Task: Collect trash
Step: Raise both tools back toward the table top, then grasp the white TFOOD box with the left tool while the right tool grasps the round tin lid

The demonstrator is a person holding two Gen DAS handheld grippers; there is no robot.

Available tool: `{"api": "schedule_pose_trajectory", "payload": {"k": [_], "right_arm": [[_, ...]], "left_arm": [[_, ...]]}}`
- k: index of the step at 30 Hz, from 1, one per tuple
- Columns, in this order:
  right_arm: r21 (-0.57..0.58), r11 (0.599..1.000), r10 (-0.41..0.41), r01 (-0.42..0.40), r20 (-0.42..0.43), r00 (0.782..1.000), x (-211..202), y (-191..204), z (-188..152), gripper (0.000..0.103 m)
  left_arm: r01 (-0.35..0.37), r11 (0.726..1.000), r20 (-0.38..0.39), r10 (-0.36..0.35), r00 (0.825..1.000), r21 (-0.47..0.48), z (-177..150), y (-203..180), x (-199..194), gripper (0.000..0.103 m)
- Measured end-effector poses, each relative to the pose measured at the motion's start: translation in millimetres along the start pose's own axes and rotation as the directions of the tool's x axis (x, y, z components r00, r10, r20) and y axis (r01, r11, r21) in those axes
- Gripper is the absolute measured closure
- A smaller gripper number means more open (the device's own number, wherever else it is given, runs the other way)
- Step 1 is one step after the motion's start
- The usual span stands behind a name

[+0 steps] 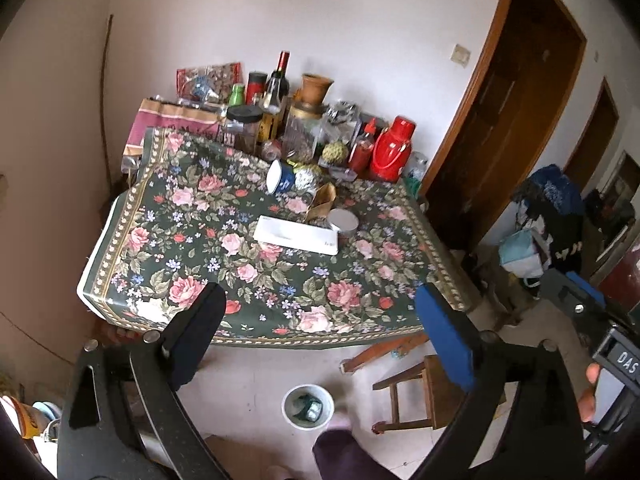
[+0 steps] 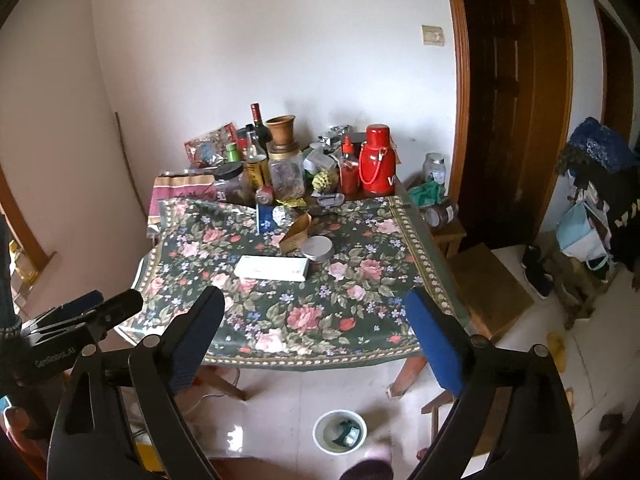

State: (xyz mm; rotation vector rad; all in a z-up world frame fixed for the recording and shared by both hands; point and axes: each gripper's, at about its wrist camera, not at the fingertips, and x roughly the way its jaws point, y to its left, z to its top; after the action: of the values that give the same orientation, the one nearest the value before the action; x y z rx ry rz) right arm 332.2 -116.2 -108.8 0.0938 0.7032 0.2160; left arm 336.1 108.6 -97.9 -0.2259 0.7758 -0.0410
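Black tool [image 1: 320, 320] arms, blue pads [image 1: 444, 340], silver screws, dark purple trouser leg [image 1: 340, 456].

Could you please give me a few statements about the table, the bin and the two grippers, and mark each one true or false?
1. Both grippers hold nothing. True: the left gripper and the right gripper stand open with nothing between the jaws.
2. The white bin sits on the table. False: it stands on the floor in front of the table.
3. The bin is empty. False: a crumpled green piece of trash lies in it.
4. A flat white box lies on the floral cloth. True.
5. The red thermos lies on its side. False: it stands upright at the back of the table.
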Motion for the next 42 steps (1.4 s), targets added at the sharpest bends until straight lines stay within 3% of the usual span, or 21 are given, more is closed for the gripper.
{"api": "schedule_pose_trajectory", "payload": {"k": [6, 12, 18, 25, 28, 34, 39, 42], "right_arm": [[-0.020, 1.000, 0.011, -0.011, -0.020, 1.000, 36, -21, 22, 0.013], [-0.101, 0.995, 0.014, -0.015, -0.016, 1.000, 77, -52, 67, 0.013], [-0.149, 0.986, 0.069, -0.075, -0.040, 0.997, 116, -83, 110, 0.013], [-0.179, 0.975, 0.113, -0.132, -0.114, 0.987, 168, -105, 133, 0.013], [-0.166, 0.973, 0.133, -0.160, -0.168, 0.977, 189, -107, 131, 0.013], [-0.154, 0.974, 0.125, -0.169, -0.259, 0.958, 227, -107, 122, 0.013], [-0.116, 0.983, 0.095, -0.140, -0.330, 0.939, 254, -102, 108, 0.013], [-0.079, 0.989, 0.085, -0.124, -0.384, 0.920, 269, -98, 101, 0.013]], "left_arm": [[-0.067, 0.998, -0.023, 0.066, 0.998, -0.021, 20, -5, 43, 0.007], [-0.130, 0.989, -0.047, 0.126, 0.991, -0.070, 58, -17, 91, 0.007], [-0.201, 0.965, -0.084, 0.189, 0.978, -0.171, 90, -29, 136, 0.007], [-0.289, 0.926, -0.155, 0.257, 0.954, -0.242, 99, -30, 181, 0.007], [-0.323, 0.910, -0.213, 0.273, 0.938, -0.258, 98, -24, 203, 0.007], [-0.346, 0.869, -0.338, 0.226, 0.914, -0.355, 88, 3, 256, 0.007], [-0.395, 0.852, -0.423, 0.235, 0.875, -0.344, 83, 25, 309, 0.007], [-0.432, 0.832, -0.511, 0.218, 0.831, -0.348, 77, 42, 346, 0.007]]}}
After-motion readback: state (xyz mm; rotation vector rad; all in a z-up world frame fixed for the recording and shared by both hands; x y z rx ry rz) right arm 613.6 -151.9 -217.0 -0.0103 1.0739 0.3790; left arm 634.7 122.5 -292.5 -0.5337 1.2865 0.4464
